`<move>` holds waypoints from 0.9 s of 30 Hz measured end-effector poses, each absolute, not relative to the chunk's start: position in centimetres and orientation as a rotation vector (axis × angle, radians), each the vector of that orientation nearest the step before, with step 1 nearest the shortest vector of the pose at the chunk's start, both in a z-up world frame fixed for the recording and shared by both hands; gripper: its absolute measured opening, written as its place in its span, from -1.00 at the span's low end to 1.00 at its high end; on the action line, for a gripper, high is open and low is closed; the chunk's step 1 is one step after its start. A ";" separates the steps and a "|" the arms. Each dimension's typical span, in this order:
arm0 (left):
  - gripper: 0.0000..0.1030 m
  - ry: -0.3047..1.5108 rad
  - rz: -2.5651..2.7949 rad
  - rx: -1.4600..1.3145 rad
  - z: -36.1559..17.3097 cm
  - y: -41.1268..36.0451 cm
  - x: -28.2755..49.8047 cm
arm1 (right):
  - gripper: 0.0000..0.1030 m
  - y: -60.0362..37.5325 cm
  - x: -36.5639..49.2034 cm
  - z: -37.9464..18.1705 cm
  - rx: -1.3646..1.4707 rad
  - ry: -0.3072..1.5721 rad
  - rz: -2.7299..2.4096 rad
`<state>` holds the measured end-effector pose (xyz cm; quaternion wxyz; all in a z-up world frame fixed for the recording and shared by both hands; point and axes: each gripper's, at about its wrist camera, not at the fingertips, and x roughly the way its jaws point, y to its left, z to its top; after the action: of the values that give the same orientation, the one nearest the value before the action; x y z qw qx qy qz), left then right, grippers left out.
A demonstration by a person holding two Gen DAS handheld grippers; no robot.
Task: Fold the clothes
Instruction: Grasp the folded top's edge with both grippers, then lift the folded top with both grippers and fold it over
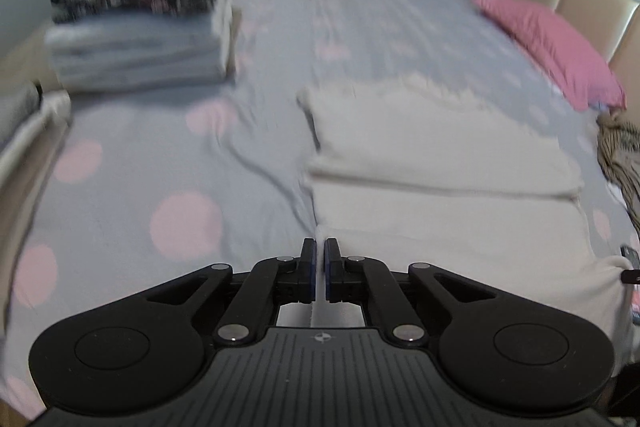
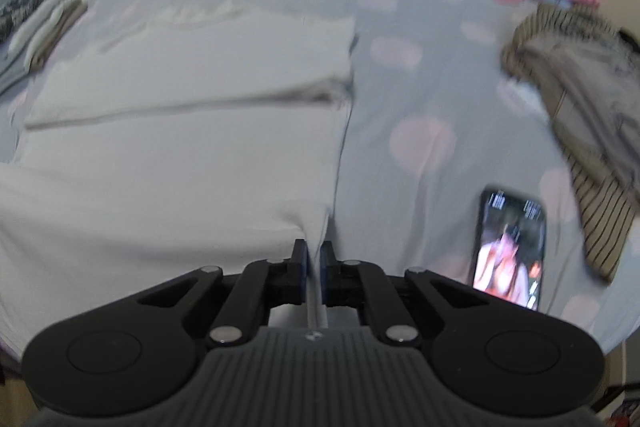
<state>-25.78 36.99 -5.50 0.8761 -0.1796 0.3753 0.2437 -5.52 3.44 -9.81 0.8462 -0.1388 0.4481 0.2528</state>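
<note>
Between the fingers of the left gripper (image 1: 319, 249) sits a thin edge of the white garment (image 1: 440, 155), and the fingers are pinched tight on it at the near left corner. Over on the other side, the right gripper (image 2: 314, 251) is squeezed shut on the near right corner of the same cloth. It lies flat on the grey bed sheet with pink dots (image 1: 160, 163), with its far part already folded over once.

I think the next fold is to carry the near edge up and over to the far edge. To do it well, lift both corners together and keep the edge tight between them, so no wrinkle forms. Line up the edges before letting go. Keep clear of the phone (image 2: 510, 251) just to the right. A stack of folded clothes (image 1: 140, 27) waits far off on the left.
</note>
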 end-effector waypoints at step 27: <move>-0.17 0.776 0.560 -0.020 -7.4 32.9 -22.5 | -0.01 6.7 -5.5 -12.7 -0.505 0.805 0.506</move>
<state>-22.46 32.94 -7.36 0.8877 -0.0095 0.3734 0.2692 -5.51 6.70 -12.74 0.8586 -0.2404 0.3833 0.2410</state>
